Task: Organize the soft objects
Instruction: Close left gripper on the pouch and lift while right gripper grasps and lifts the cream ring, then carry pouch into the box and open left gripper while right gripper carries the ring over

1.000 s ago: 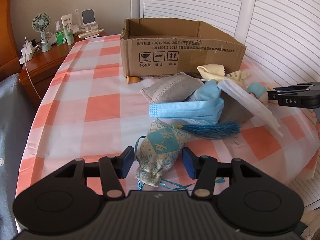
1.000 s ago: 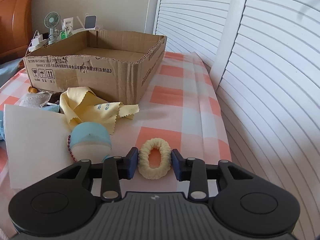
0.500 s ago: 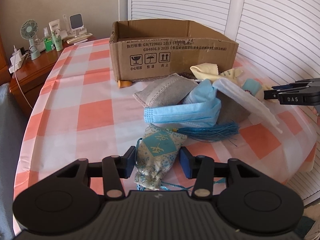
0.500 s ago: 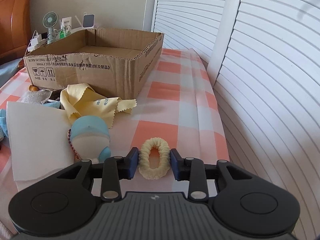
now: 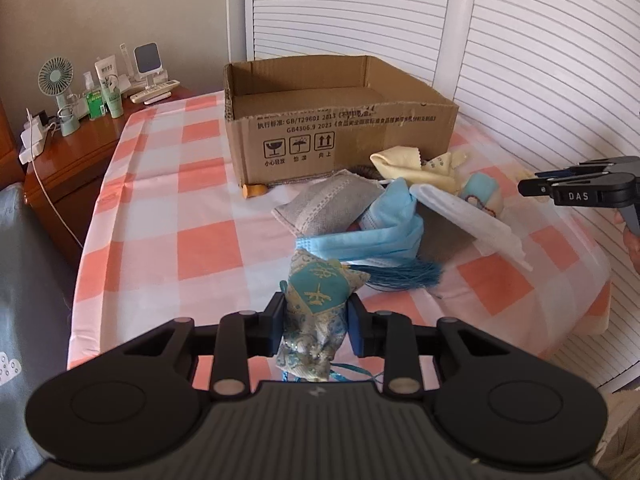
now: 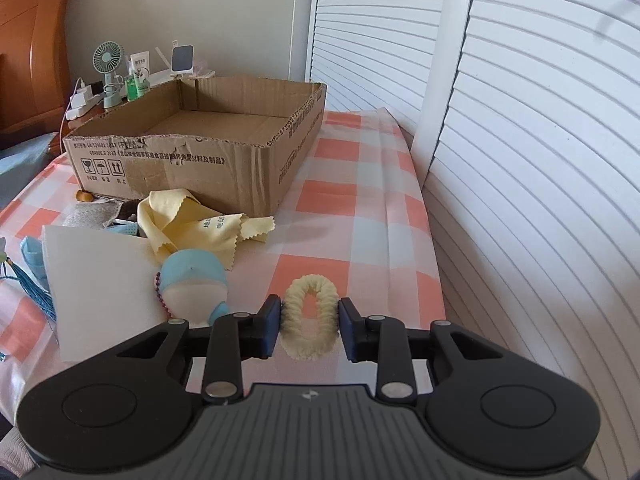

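Checked tablecloth point(image 5: 160, 216) supports both grips: left gripper point(image 5: 316, 330) jaws closing on sachet point(image 5: 316, 304), right gripper point(image 6: 308, 330) jaws closing on scrunchie point(image 6: 310, 326); soft loads may slip before the box point(image 6: 192, 160) at 11 o'clock.

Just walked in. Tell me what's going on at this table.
A person with a gripper in each hand is sorting soft things toward the open cardboard box, which looks empty. The left gripper is closing on a patterned sachet, pads pressing its sides. The right gripper is closing on a cream scrunchie. Face masks, a yellow cloth and a grey pouch lie heaped on the checked tablecloth.
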The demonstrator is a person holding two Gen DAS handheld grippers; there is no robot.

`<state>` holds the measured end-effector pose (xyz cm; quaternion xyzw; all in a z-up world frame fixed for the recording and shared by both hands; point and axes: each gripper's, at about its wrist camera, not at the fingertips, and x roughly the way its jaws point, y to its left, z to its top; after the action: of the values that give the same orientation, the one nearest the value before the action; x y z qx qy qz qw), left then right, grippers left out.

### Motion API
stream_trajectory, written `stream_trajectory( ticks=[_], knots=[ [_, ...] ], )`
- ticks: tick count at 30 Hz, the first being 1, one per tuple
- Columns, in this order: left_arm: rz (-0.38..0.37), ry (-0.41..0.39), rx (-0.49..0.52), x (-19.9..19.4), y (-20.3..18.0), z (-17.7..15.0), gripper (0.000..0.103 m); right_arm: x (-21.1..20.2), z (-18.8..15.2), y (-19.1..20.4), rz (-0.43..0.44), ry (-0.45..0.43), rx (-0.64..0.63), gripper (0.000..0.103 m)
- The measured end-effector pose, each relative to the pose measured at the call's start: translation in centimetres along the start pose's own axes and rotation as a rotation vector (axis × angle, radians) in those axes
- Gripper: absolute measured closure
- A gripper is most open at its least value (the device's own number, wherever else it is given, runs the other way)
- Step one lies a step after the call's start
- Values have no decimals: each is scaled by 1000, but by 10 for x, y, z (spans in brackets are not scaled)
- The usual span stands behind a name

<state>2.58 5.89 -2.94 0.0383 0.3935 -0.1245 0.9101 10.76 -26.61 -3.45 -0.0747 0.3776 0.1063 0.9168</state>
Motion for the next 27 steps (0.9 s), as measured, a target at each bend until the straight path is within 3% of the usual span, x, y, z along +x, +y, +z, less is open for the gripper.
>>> stream_trajectory(
  ticks=[9,16,21,27],
  knots=[
    [1,-61,91,-35,0,37,73,-35,25,5,64,-64,-71,68],
    [-42,-119,147,-40,-4,86,73,-42,48,15,104,-114,-128,68],
    [-35,-154,210,-20,-6,139,73,-39,69,20,129,-155,-147,68],
    [-7,-138,240,34,-1,207,73,-32,95,21,141,-204,-159,68]
  ],
)
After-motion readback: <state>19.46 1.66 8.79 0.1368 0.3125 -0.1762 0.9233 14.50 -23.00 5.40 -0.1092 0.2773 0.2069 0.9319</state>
